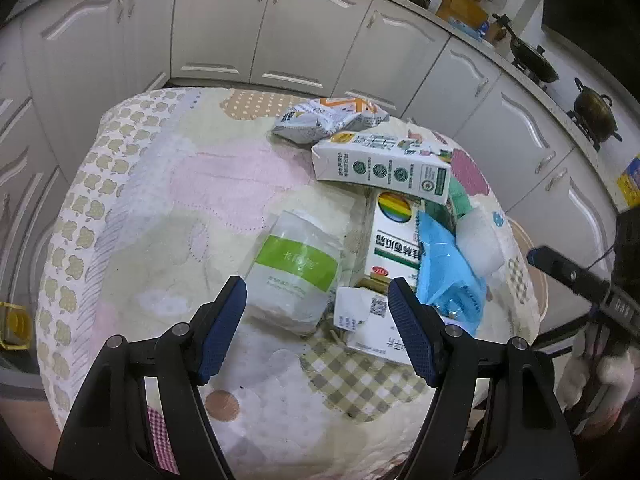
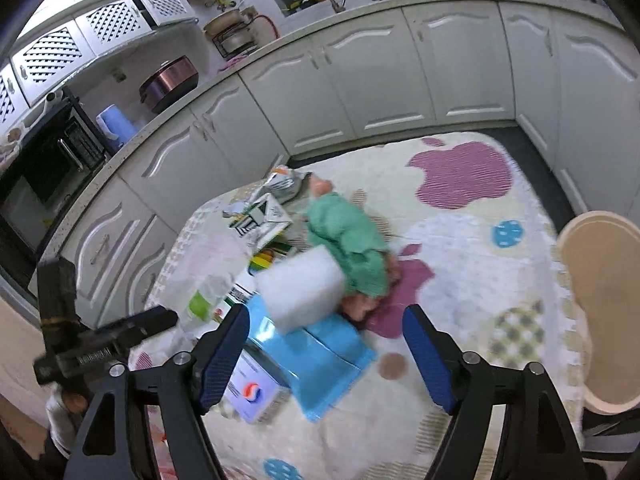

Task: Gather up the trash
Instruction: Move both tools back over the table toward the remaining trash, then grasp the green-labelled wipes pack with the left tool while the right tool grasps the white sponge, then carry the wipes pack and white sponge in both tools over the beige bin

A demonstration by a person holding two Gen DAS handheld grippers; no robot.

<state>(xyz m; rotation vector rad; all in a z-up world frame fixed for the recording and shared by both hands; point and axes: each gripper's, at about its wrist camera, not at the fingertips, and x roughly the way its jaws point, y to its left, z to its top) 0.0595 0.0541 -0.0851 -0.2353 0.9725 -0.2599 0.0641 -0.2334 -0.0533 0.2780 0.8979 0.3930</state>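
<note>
Several pieces of trash are heaped on a worktop covered by a quilted patchwork cloth [image 1: 168,184] with pastel apple shapes. Catalogued from the nearest outward: a clear plastic packet with a green label [image 1: 294,270], lying flat between and just beyond the left gripper's fingers; a small white printed card with a code square [image 1: 366,316] beside it; a white carton with a rainbow disc and green band [image 1: 394,236]; a crinkled blue plastic wrapper [image 1: 448,276] overlapping that carton; a white foam block [image 2: 302,290] resting on the wrapper; a crumpled green cloth-like wad [image 2: 348,240] touching the block; a long white milk carton with green seals [image 1: 380,166] laid across the heap's far side; a grey and orange crumpled snack bag [image 1: 328,118] at the far edge.

Left gripper [image 1: 318,308]: blue-padded fingers are held apart, nothing clamped. Right gripper [image 2: 326,338]: fingers are spread wide over the blue wrapper and foam block, nothing pinched; the view is motion-blurred.

White panelled kitchen cabinets [image 1: 224,32] are ranged behind. A pale wooden seat [image 2: 600,304] is seen beside the worktop.
</note>
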